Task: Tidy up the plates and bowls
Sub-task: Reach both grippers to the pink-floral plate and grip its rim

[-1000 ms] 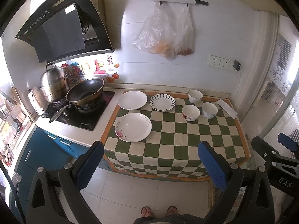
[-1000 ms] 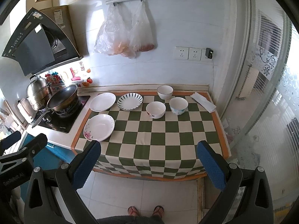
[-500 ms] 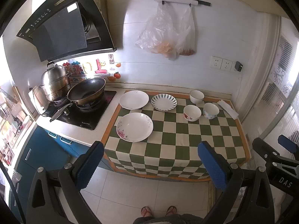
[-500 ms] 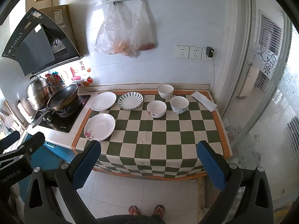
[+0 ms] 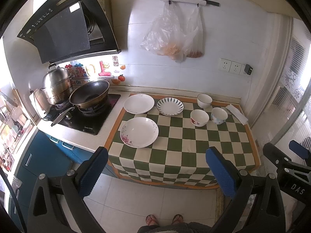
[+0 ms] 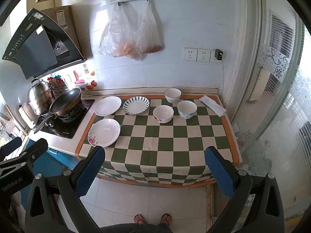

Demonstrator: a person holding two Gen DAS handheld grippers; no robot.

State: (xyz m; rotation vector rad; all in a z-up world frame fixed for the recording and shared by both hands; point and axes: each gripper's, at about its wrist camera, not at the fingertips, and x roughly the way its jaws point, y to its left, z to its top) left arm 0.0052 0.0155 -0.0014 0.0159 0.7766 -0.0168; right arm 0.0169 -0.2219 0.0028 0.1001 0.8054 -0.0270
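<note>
Both grippers hang well back from the counter, above the floor, and nothing is in hand. The left gripper has its jaws spread wide and empty; the right gripper shows the same, blue pads far apart with only the checked cloth between them.

All the crockery sits across the middle of both views. In the left-wrist view, a flowered plate lies nearest, at the cloth's left edge. Above it a plain white plate sits, with a striped plate just beside it on the right. Three bowls cluster toward the right: a white bowl at the back, a flowered bowl and a blue-dotted bowl side by side in front. None are stacked yet, so the sorting looks unstarted.

These look like glazed ceramic: stiff, smooth, likely slippery and quick to chip if knocked together. A plate offers only its thin raised rim, so pinch there, pads above and below. A bowl wants one jaw inside the wall, one outside. The flowered plate seems the easiest first reach for the left side.
</note>
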